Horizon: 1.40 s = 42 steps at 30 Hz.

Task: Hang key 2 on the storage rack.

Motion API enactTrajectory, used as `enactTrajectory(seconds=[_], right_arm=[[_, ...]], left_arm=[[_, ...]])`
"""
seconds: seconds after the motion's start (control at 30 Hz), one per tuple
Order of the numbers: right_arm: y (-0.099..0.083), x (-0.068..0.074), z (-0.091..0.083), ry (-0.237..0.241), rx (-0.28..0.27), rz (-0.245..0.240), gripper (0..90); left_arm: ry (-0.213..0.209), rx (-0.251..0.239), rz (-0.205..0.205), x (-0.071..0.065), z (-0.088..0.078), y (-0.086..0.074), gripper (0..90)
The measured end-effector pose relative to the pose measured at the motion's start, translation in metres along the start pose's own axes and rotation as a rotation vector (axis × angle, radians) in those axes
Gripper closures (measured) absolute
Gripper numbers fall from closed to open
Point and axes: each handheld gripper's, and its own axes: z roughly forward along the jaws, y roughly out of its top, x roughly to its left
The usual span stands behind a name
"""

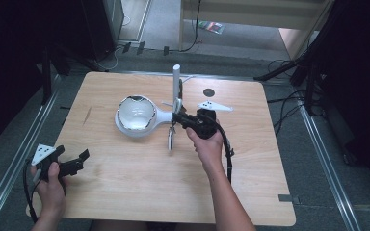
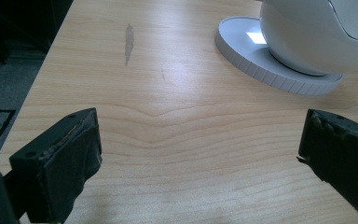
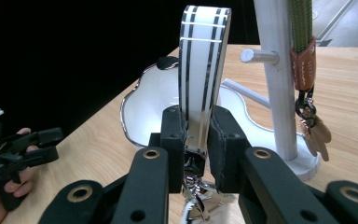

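Two grippers are in use, one idle. At the lower left of the high view the left gripper (image 1: 77, 161) rests low over the bare tabletop (image 1: 139, 187), jaws spread wide and holding nothing; its own view confirms the wide gap. Toward the centre stands a white bowl-shaped stand (image 1: 136, 115) with an upright post (image 1: 176, 86) carrying pegs. Right of it, the right gripper (image 1: 179, 118) has its jaws clamped on a white strap with black stripes (image 3: 204, 70), metal clasp dangling below. Judgement: the strap is grasped and raised beside the post, but not yet hung; a green lanyard (image 3: 302, 28) already hangs there. The right forearm reaches diagonally forward, wrist turned toward the post.
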Motion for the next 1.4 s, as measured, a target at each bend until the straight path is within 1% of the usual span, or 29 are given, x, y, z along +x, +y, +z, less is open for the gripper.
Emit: enactTrajectory(seconds=[0.07,0.13,0.17,0.3,0.4,0.53,0.67,0.77,0.87,0.97,1.13,1.27,1.33,1.4], right_arm=[[0.0,-0.004,0.001,0.022,-0.004,0.004,78.3],[-0.001,-0.007,0.003,0.032,0.0,0.029,78.3],[-0.001,-0.009,0.003,0.045,-0.003,0.038,78.3],[-0.001,-0.013,0.006,0.065,-0.012,0.055,78.3],[0.003,-0.013,0.009,0.066,0.013,0.052,78.3],[0.007,-0.016,0.011,0.072,0.004,0.072,78.3],[0.006,-0.021,0.011,0.072,0.013,0.085,78.1],[0.006,-0.024,0.011,0.082,0.008,0.097,77.9],[0.006,-0.025,0.011,0.082,0.005,0.109,77.7],[0.005,-0.027,0.01,0.082,-0.006,0.138,77.4],[0.005,-0.029,0.01,0.084,-0.011,0.154,76.3],[0.004,-0.031,0.008,0.067,-0.023,0.167,75.7],[0.002,-0.034,0.008,0.051,-0.034,0.17,76.1],[0.001,-0.037,0.007,0.032,-0.037,0.186,76.4]], left_arm=[[0.0,0.0,0.0,0.0,0.0,0.0,0.0],[-0.001,-0.001,0.0,0.0,0.0,0.0,0.0],[0.0,-0.001,0.0,0.0,0.0,0.0,0.0],[0.0,-0.002,0.0,0.0,0.0,0.0,0.0],[-0.001,-0.002,0.0,0.0,0.0,0.0,0.0],[-0.001,-0.002,0.0,0.0,0.0,0.0,0.0],[-0.002,-0.002,0.0,0.0,0.0,0.0,0.0],[-0.002,-0.002,0.0,0.0,0.0,0.0,0.0],[-0.001,-0.002,0.0,0.0,0.0,0.0,0.0],[-0.002,-0.002,0.0,0.0,0.0,0.0,0.0],[-0.001,-0.002,0.0,0.0,0.0,0.0,0.0],[-0.001,-0.002,0.0,0.0,0.0,0.0,0.0],[0.0,-0.003,0.001,0.0,0.0,0.0,0.0],[0.0,-0.003,0.002,0.0,0.0,0.0,0.0]])
